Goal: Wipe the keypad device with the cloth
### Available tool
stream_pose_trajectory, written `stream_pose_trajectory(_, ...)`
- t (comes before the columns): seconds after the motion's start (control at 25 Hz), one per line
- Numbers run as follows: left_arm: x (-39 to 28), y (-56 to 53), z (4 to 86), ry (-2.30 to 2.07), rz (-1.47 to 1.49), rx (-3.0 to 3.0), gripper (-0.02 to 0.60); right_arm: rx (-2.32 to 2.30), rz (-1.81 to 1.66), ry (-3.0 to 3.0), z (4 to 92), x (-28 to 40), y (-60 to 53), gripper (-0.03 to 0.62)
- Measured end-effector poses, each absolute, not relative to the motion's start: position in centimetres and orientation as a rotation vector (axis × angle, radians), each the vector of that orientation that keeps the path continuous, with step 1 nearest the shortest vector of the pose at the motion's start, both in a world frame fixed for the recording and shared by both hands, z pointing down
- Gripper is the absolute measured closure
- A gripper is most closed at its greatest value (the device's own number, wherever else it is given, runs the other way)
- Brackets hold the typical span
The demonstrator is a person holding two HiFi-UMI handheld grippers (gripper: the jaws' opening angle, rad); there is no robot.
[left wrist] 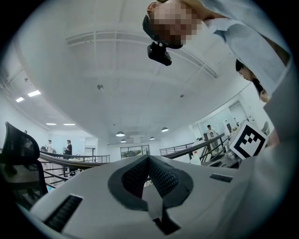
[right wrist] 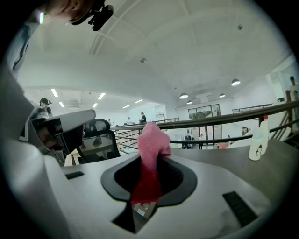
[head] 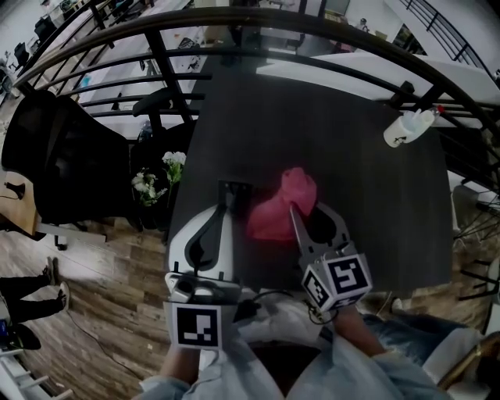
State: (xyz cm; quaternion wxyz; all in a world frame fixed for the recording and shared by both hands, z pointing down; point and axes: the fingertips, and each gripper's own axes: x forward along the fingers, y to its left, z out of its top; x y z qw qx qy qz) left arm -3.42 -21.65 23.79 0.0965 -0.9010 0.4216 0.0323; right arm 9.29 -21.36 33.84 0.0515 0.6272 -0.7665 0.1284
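A pink cloth (head: 280, 209) hangs bunched over the dark table (head: 375, 203), with my right gripper (head: 298, 211) shut on it. In the right gripper view the cloth (right wrist: 152, 144) stands up from between the pads of the right gripper (right wrist: 150, 163). The small dark keypad device (head: 234, 191) sits at the tips of my left gripper (head: 228, 206), just left of the cloth. It also shows as the dark keypad device (right wrist: 46, 131) at the left of the right gripper view. In its own view the left gripper (left wrist: 149, 161) points at the ceiling, its tips meeting and the device hardly showing.
A white spray bottle (head: 408, 127) lies at the table's far right corner, near the black railing (head: 234, 23). A black office chair (head: 62, 164) and white flowers (head: 160, 178) stand left of the table, over a wooden floor.
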Motion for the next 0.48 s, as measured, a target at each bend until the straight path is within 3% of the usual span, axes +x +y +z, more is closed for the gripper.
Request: stream_pose_trajectory(0.48, -3.5, -22.0, 22.6, 1.250, 0.129, -2.645, 0.578, 1.973, 0.220, -2.395, 29.1, 9.7, -21.4, 0.507)
